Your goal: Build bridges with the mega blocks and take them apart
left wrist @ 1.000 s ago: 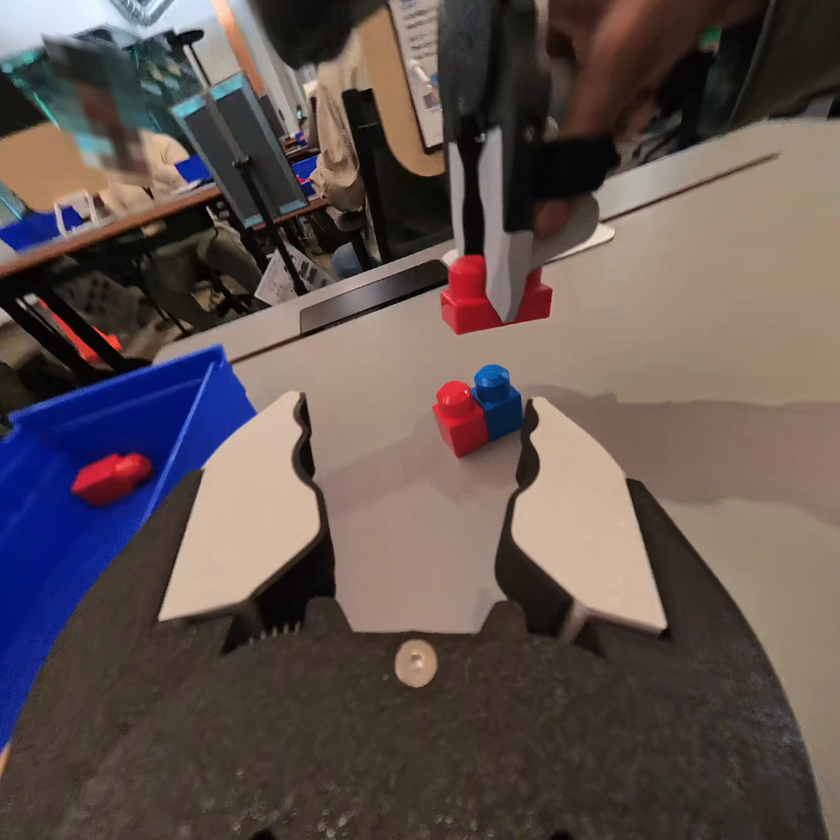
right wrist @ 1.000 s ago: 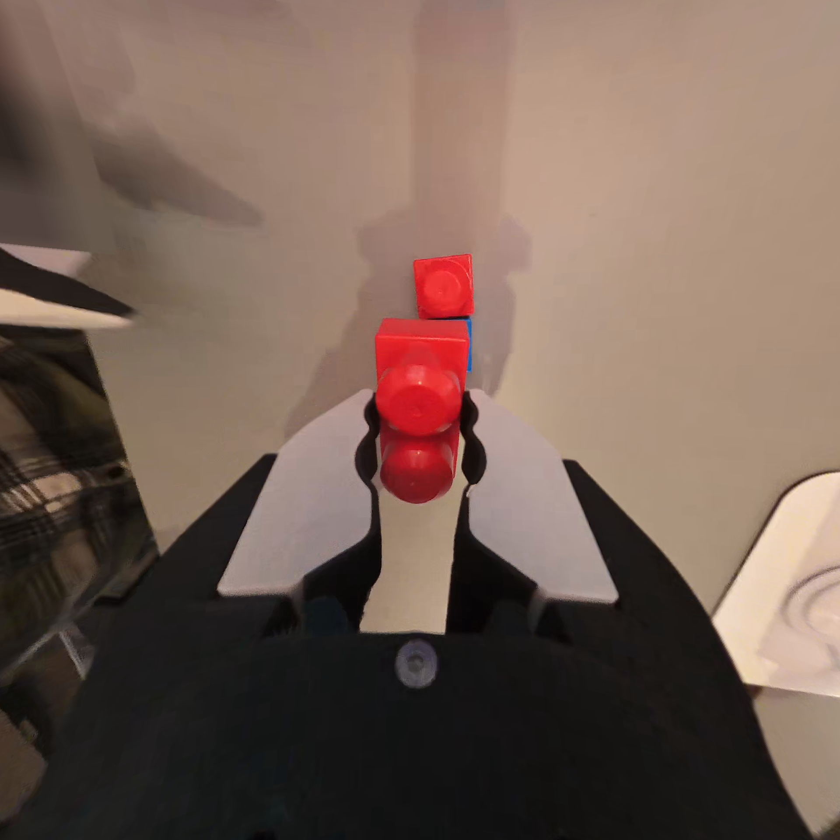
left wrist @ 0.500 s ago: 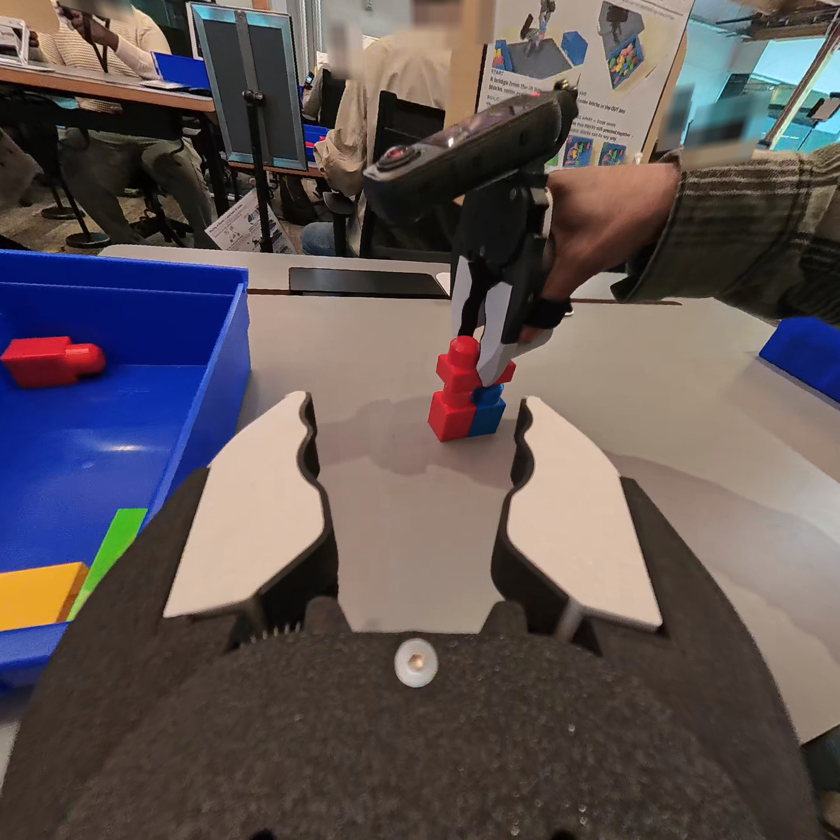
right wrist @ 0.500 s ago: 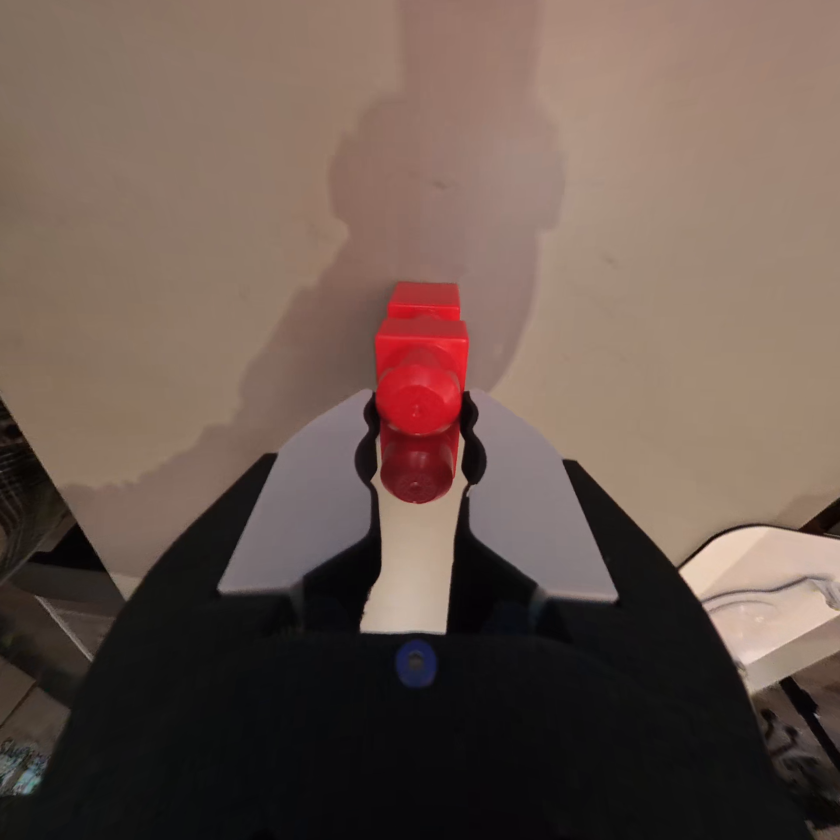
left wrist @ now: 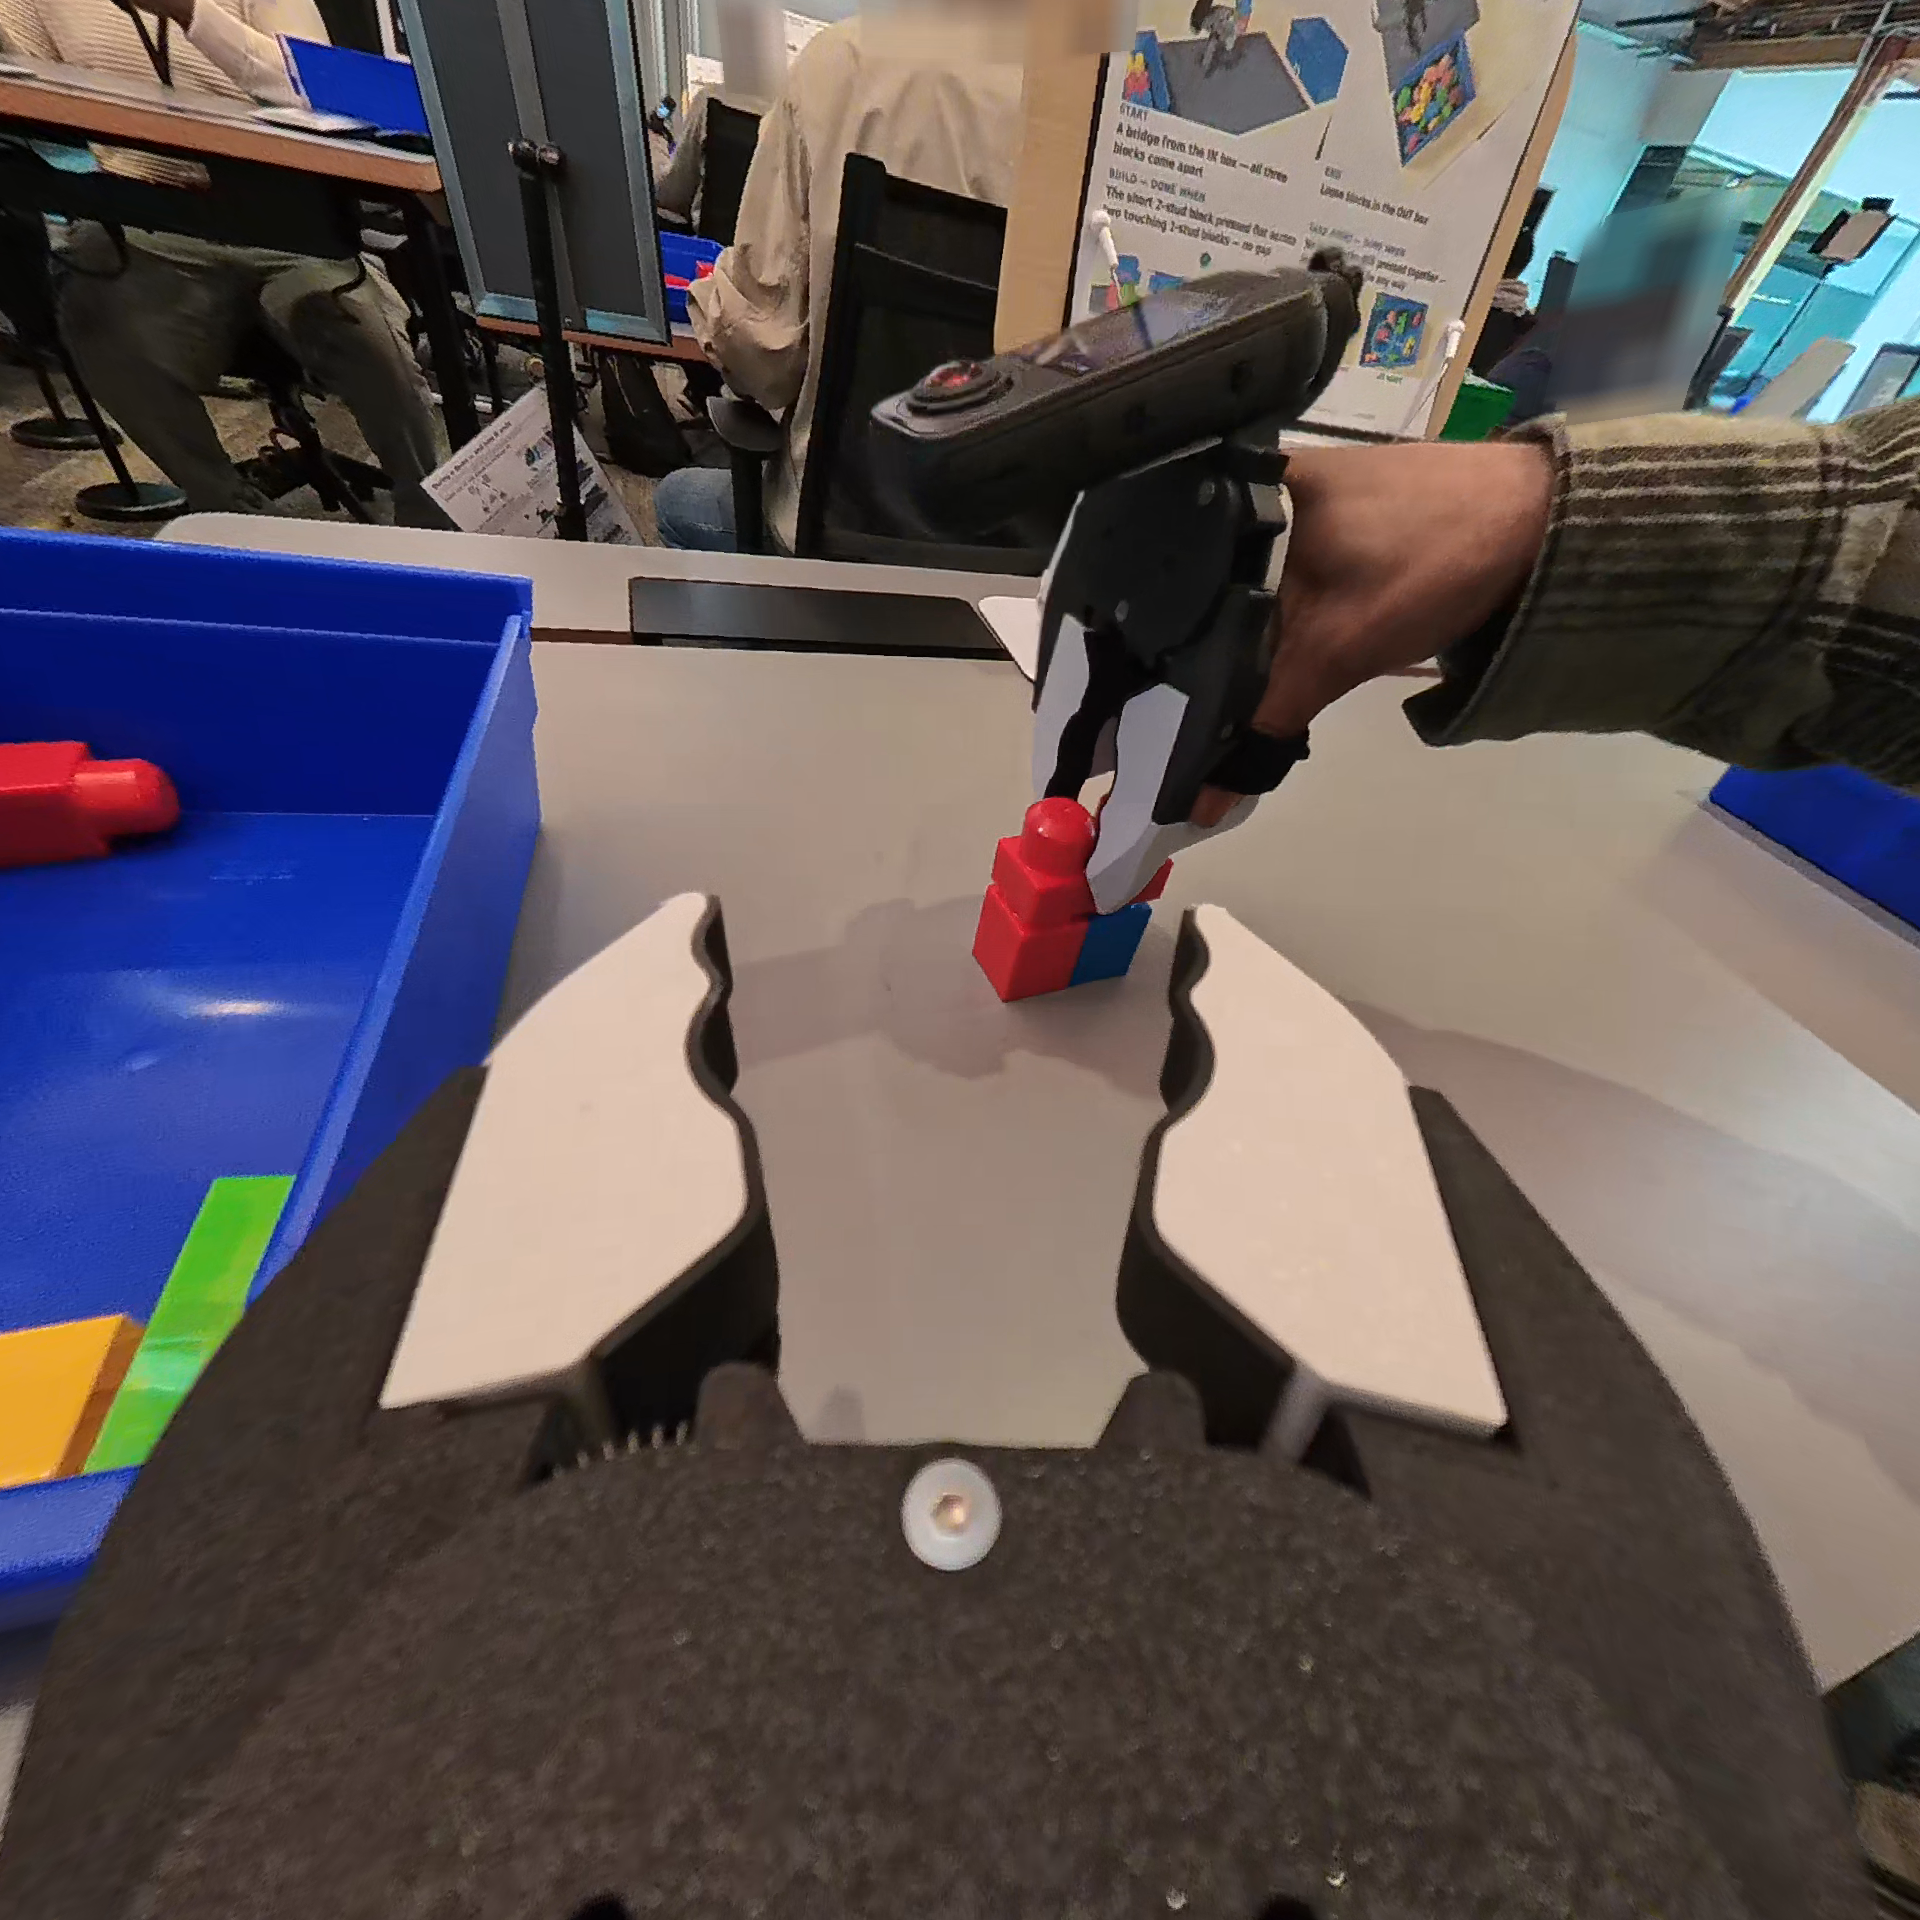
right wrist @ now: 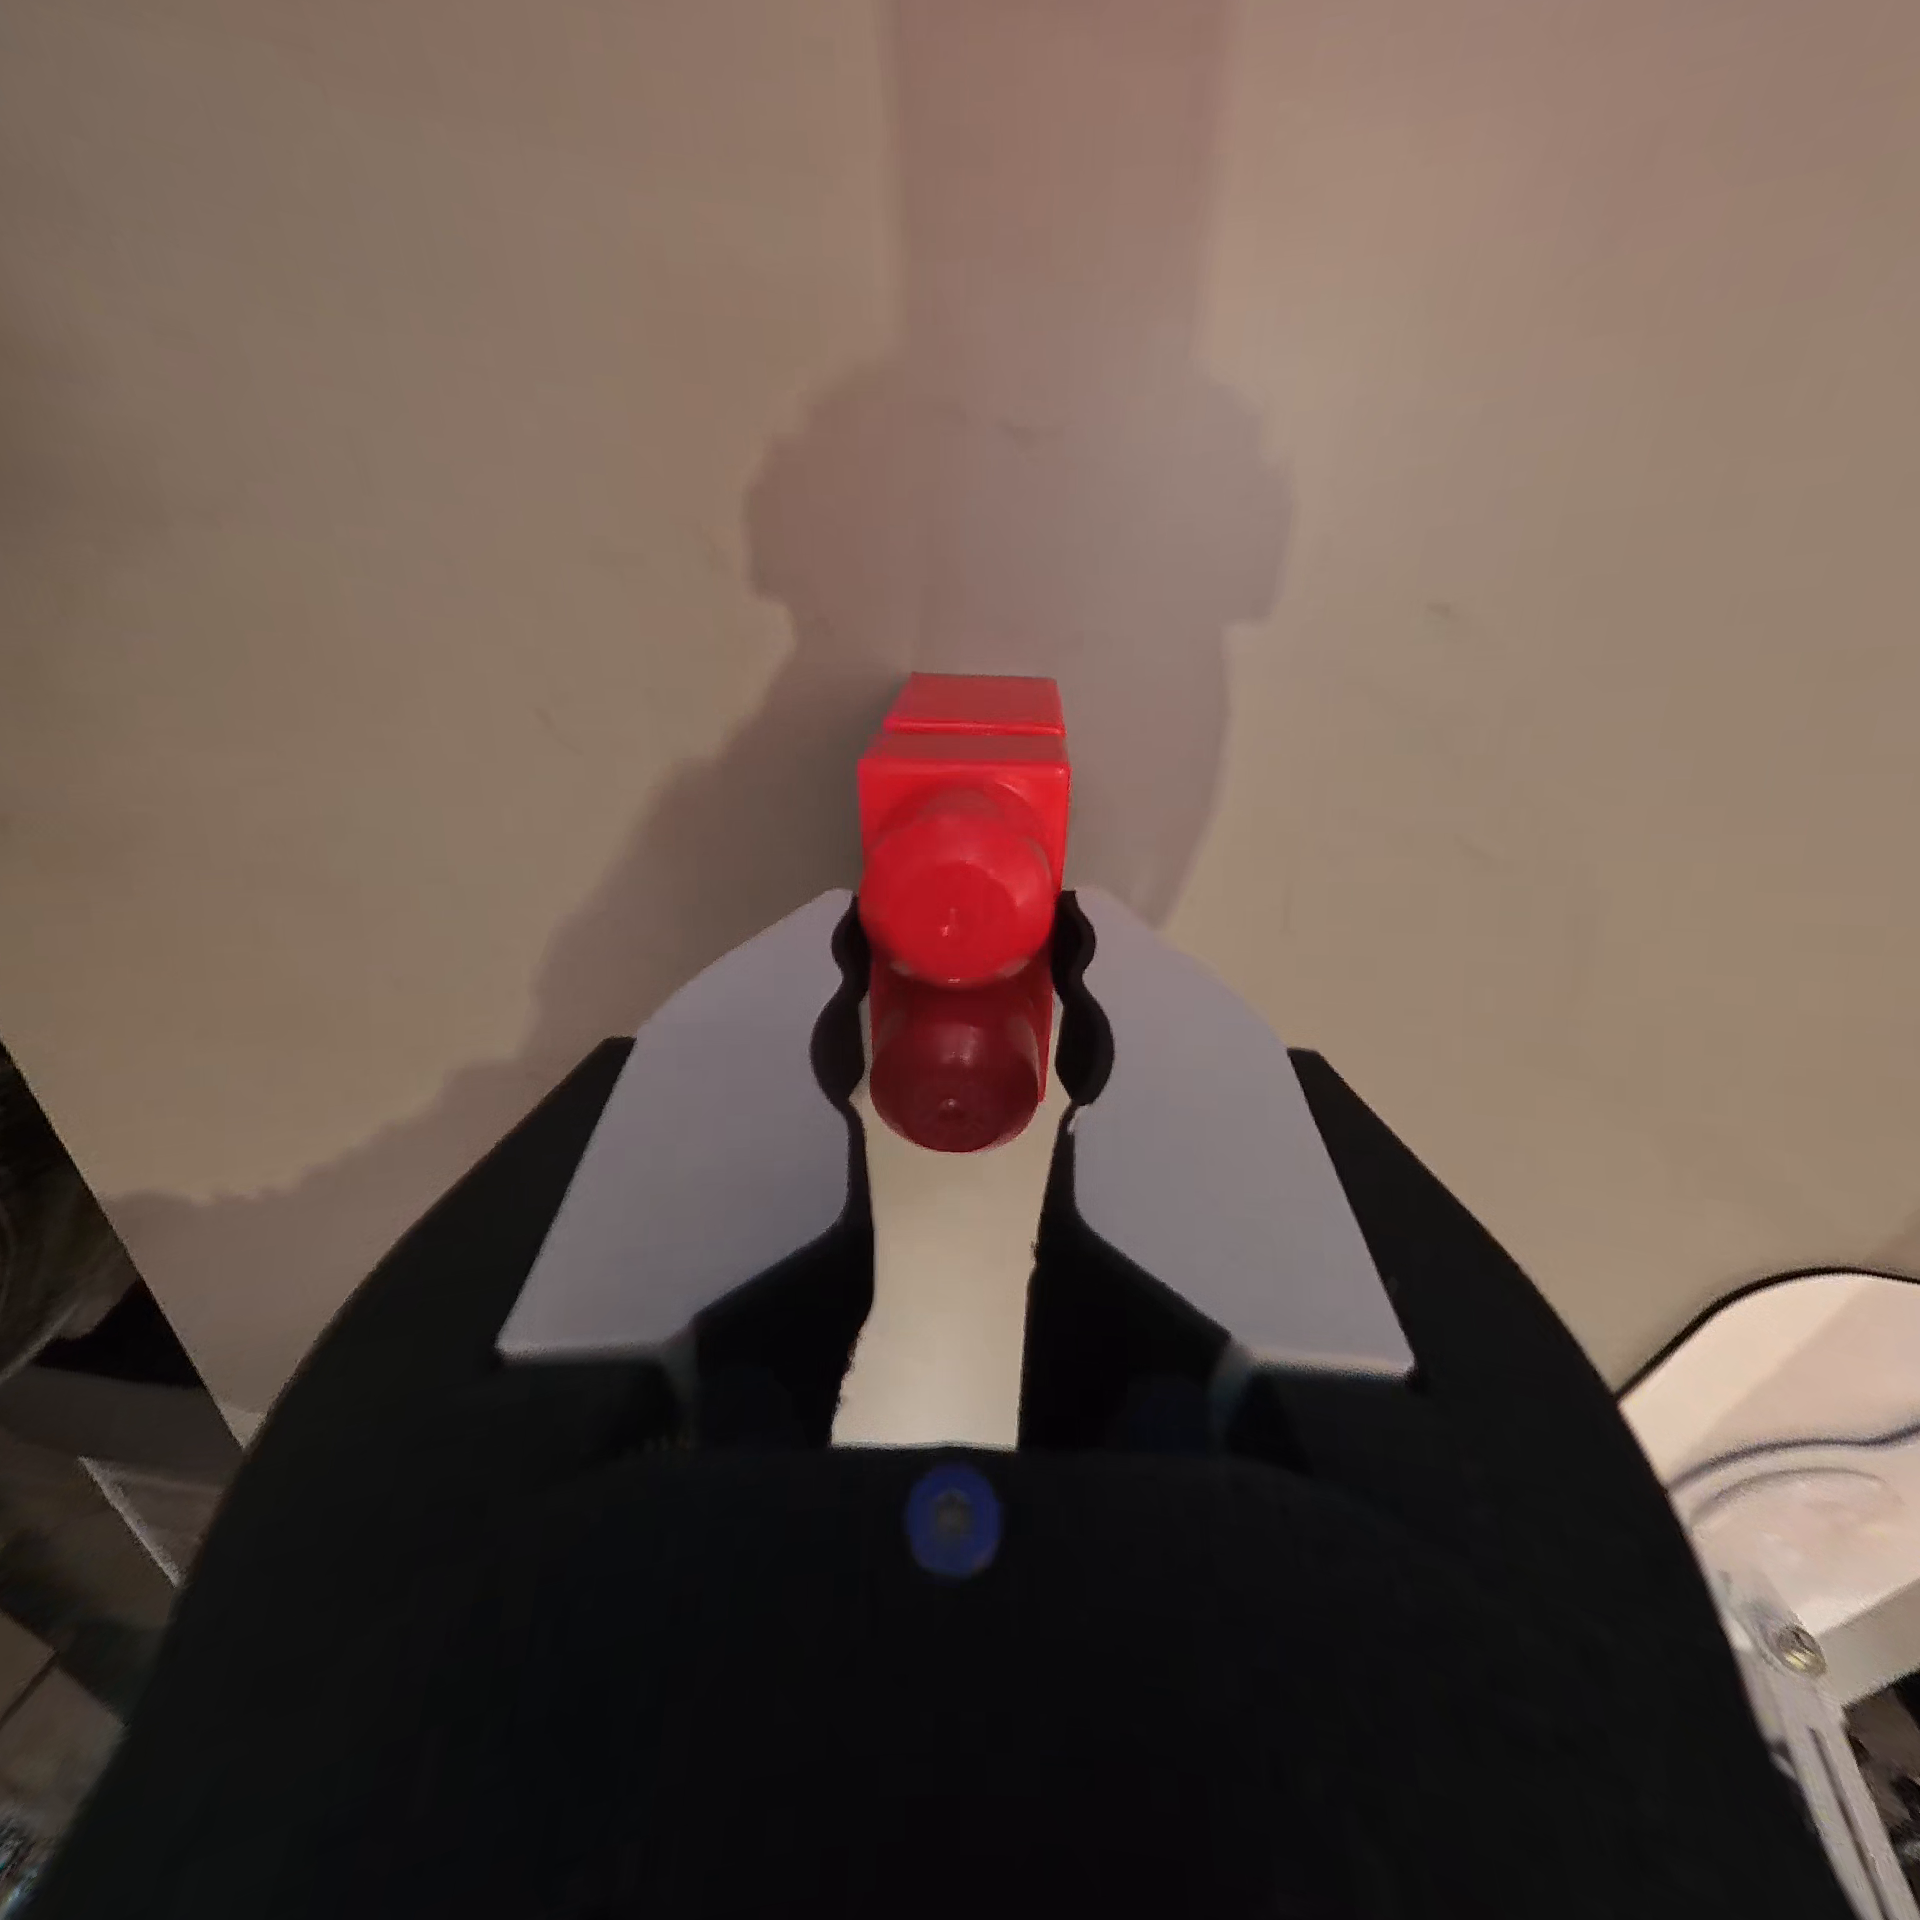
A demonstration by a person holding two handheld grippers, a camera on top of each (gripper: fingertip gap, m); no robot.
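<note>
My right gripper [right wrist: 964, 920] is shut on a red two-stud block [right wrist: 961, 821], which sits pressed down on top of a red block [right wrist: 977, 704] and a blue block [left wrist: 1114, 943] standing side by side on the grey table [left wrist: 831, 790]. In the left wrist view the right gripper [left wrist: 1103, 844] comes down from above onto the red two-stud block [left wrist: 1034, 878], which rests over the lower red block [left wrist: 1023, 954]. My left gripper [left wrist: 951, 935] is open and empty, low over the table just in front of the stack.
A blue bin [left wrist: 499, 831] at the left holds a red block [left wrist: 83, 800], a green block [left wrist: 197, 1320] and an orange block [left wrist: 52, 1392]. Another blue bin [left wrist: 1829, 831] lies at the right edge. A black slab [left wrist: 810, 623] lies at the table's back. People sit beyond. My hands' fingertips stand some 20 cm from each other.
My right gripper has lowered the red two-stud block from above the table onto the red and blue pair. My left gripper has tilted up and stayed open.
</note>
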